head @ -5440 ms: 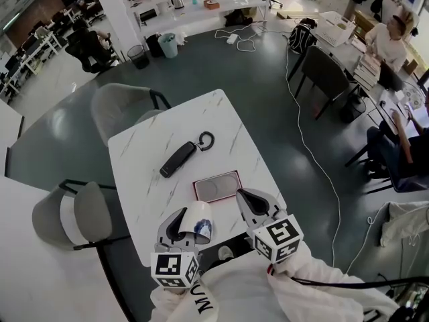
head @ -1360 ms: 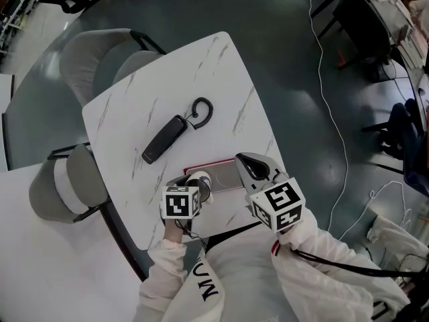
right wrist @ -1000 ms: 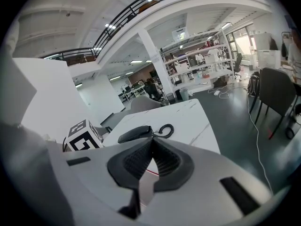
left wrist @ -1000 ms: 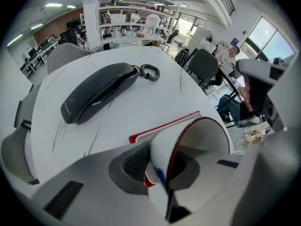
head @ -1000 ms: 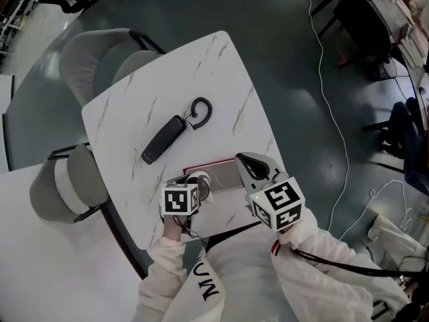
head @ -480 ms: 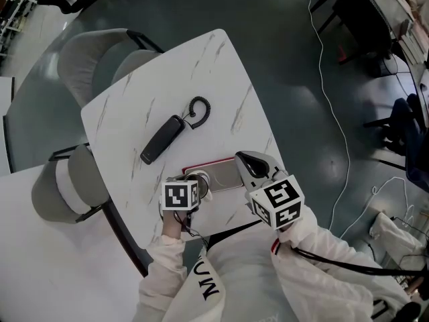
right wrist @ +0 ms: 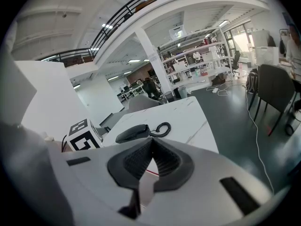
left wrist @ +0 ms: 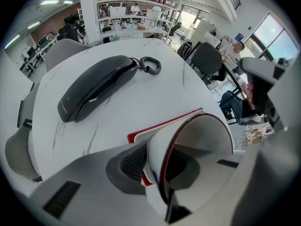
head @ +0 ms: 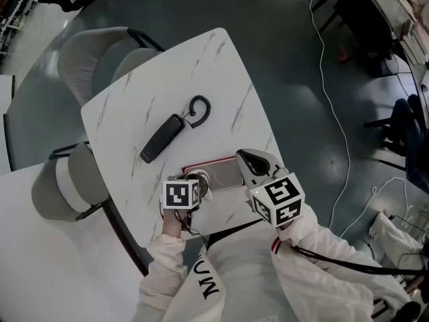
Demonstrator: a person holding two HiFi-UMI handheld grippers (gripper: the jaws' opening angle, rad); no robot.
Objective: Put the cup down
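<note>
While the left gripper [left wrist: 157, 166] clamps the white cup [left wrist: 200, 138] by its wall, over red-edged tray [head: 226, 174] on marble table [head: 144, 106], right gripper [right wrist: 151, 149] closed, empty.

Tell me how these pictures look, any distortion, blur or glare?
Head view: sharp, evenly lit, mild wide-angle curve, no glare on the table. Left gripper view: heavy fisheye with black corners; the cup up close is slightly soft, the handset crisp. Right gripper view: same fisheye and black corners.

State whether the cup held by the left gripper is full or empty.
Empty: the left gripper view looks into the cup and shows a bare white inner wall, with no liquid or other contents.
</note>
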